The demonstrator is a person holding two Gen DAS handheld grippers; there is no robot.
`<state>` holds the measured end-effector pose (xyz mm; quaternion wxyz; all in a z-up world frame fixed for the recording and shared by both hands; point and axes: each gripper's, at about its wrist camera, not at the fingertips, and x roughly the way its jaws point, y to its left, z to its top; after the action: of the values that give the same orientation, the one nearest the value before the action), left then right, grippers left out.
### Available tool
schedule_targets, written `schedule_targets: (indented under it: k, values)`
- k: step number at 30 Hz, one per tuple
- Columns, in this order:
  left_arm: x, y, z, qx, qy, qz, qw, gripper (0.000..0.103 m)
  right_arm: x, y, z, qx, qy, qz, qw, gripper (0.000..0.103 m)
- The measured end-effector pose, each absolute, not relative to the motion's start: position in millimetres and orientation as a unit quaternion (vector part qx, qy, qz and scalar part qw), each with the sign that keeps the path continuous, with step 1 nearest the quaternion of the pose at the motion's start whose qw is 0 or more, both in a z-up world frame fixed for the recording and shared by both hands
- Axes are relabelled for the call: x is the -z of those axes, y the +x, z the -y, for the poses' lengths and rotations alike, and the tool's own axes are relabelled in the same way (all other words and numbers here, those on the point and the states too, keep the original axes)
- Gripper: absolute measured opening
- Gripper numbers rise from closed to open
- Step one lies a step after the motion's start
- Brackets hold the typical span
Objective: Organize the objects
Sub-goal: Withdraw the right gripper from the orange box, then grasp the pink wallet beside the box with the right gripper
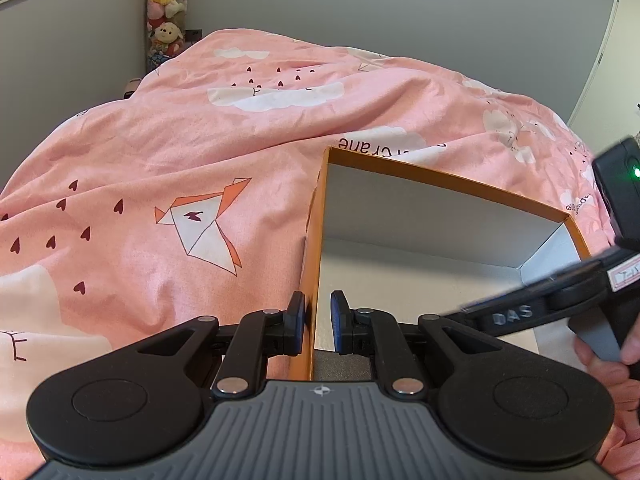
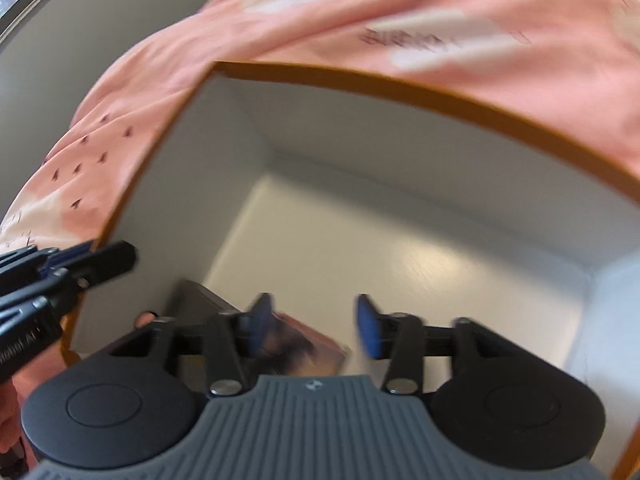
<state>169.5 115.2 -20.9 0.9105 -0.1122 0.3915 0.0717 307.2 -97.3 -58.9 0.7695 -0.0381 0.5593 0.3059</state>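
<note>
Left wrist: left gripper (image 1: pixel 316 322) clamps box (image 1: pixel 440 196) wall; right gripper (image 2: pixel 316 322) open, box floor mostly bare.

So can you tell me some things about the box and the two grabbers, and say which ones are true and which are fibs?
1. The left gripper pinches the wall of the orange box. True.
2. The box stands on a wooden table. False: it sits on a pink bedspread.
3. The right gripper has its jaws apart. True.
4. The box is completely empty. False: a flat reddish thing lies at the bottom, too blurred to name.
5. The box is white inside. True.
</note>
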Motion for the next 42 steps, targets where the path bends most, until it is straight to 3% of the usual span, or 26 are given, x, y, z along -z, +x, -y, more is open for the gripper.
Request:
schedule_targets:
  k: [6, 11, 19, 32, 42]
  values:
    - [20.7, 169.7, -112.5, -0.076, -0.109, -0.393, 0.91, 0.015, 81.6, 308.0, 119.8, -0.28, 0.011, -0.615, 0.737, 0.058]
    - [20.9, 170.5, -111.8, -0.078, -0.107, -0.393, 0.91, 0.015, 94.1, 304.3, 115.9, -0.298, 0.048, -0.644, 0.703, 0.039]
    - [20.2, 169.7, -111.2, -0.08, -0.103, -0.391, 0.911, 0.015, 89.0, 292.3, 102.9, -0.301, -0.004, -0.624, 0.721, 0.039]
    - [-30.8, 119.9, -87.9, -0.029, -0.096, -0.357, 0.929, 0.015, 2.7, 218.3, 136.9, -0.336, -0.039, -0.467, 0.817, 0.038]
    - [-2.6, 83.5, -94.9, -0.037, -0.134, -0.437, 0.889, 0.019, -5.9, 155.3, 137.7, -0.38, -0.003, -0.45, 0.808, 0.038]
